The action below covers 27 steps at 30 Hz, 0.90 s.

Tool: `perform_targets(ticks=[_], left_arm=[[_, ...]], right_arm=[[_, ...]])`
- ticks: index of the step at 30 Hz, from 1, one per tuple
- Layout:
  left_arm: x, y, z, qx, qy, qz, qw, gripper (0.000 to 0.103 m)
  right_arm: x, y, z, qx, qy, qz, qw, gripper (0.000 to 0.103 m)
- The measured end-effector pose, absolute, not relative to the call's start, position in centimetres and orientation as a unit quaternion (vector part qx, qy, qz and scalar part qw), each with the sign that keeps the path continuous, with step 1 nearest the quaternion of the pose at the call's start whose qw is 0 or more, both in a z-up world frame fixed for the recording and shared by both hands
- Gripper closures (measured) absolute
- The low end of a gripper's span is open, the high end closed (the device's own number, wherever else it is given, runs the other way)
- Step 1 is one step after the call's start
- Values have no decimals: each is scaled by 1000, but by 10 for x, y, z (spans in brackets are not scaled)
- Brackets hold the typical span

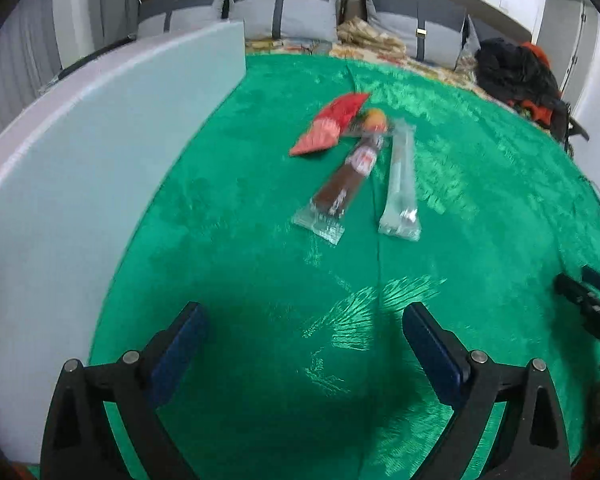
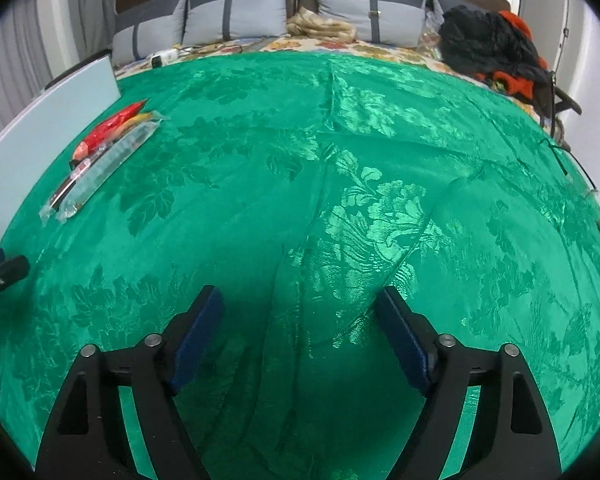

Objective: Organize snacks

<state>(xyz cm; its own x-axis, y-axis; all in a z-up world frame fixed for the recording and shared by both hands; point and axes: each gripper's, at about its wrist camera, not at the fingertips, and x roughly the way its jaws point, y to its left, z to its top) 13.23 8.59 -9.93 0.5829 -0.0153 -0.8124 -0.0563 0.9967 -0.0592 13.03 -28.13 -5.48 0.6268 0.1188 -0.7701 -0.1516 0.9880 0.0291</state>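
Looking through the left wrist view, the left hand-held gripper [image 1: 302, 344] is hanging with its jaws spread wide and nothing between them, only green cloth [image 1: 480, 184] beneath. The snacks are lying ahead, in the upper middle of the frame: a brown bar [image 1: 346, 178] and a clear packet [image 1: 400, 184] side by side, long axes running roughly away from the camera, with a red packet [image 1: 332, 124] touching their far ends. A pale board [image 1: 80, 168] is standing at the left.

Turning to the right wrist view, the right hand-held gripper [image 2: 300, 330] is likewise gaping and holding nothing. Here the snacks are sitting far off at the upper left, so the left gripper is judged nearer.
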Motion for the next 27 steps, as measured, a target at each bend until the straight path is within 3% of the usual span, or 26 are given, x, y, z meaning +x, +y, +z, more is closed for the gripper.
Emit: perform_targets(ticks=[27], left_arm=[[144,84,-105,-12,453,14,891,0]], right_arm=[[129,-282,-56,-19,426,73,902,17]])
